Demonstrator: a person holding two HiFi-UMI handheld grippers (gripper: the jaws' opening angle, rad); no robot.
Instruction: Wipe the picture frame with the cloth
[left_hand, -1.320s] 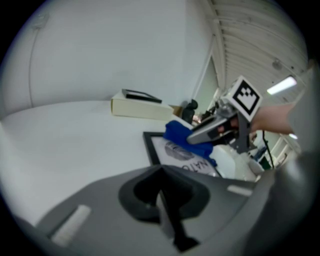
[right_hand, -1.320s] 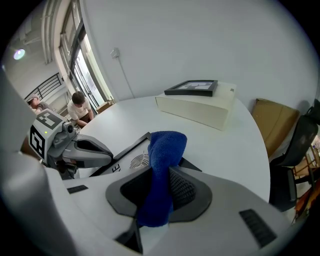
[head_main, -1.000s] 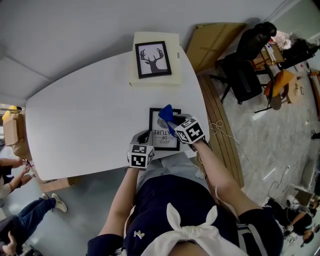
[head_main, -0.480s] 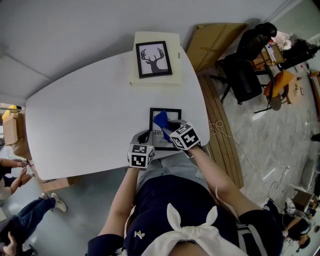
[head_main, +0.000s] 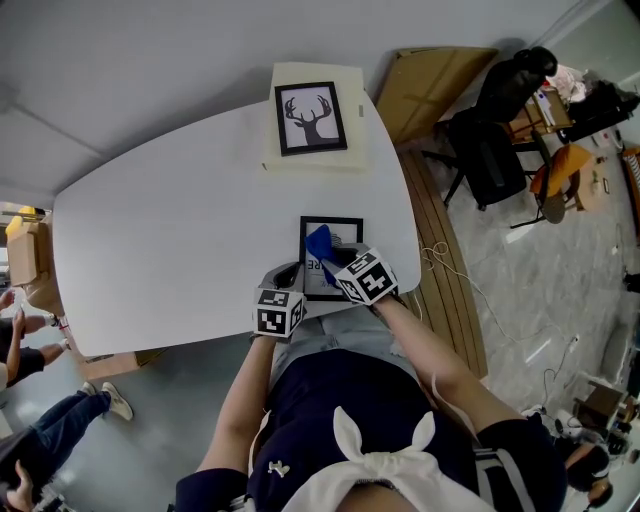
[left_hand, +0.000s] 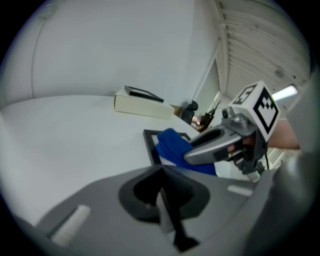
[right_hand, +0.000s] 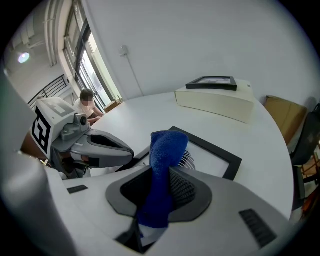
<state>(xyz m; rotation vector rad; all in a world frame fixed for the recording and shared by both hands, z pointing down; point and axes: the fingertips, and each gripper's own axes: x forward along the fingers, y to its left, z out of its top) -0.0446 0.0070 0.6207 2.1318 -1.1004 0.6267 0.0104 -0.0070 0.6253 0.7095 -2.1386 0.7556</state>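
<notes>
**A:** Since a second ago the right gripper (head_main: 334, 262) has slid toward 7 o'clock in the head view, closer to the person. The blue cloth (head_main: 319, 242) has come with it, off the top border of the picture frame (head_main: 342, 220) and further onto its face.

**B:** How is the cloth held?

**A:** It is pinched between the right gripper's jaws. A rounded fold stands up out of them, over the part of the frame at about 11 o'clock from its middle.

**B:** And where is the frame?

**A:** It lies flat on the white table (head_main: 180, 230), close to the edge nearest the person. It has a black border around a pale picture. The right gripper reaches over it from about 5 o'clock.

**B:** What about the other tool?

**A:** The left gripper (head_main: 288, 277) has barely shifted. It sits at 8 o'clock from the frame with its jaws pressed together and nothing between them. Its tip is right at the frame's left border, but I cannot tell whether it touches.

**B:** Is anything else there?

**A:** At 12 o'clock, well apart, a second frame (head_main: 311, 117) showing an antlered deer head lies on a cream box (head_main: 345, 158) at the table's far edge. Off the table at 2 o'clock are cardboard (head_main: 435, 85) and a black chair (head_main: 495, 120).
</notes>
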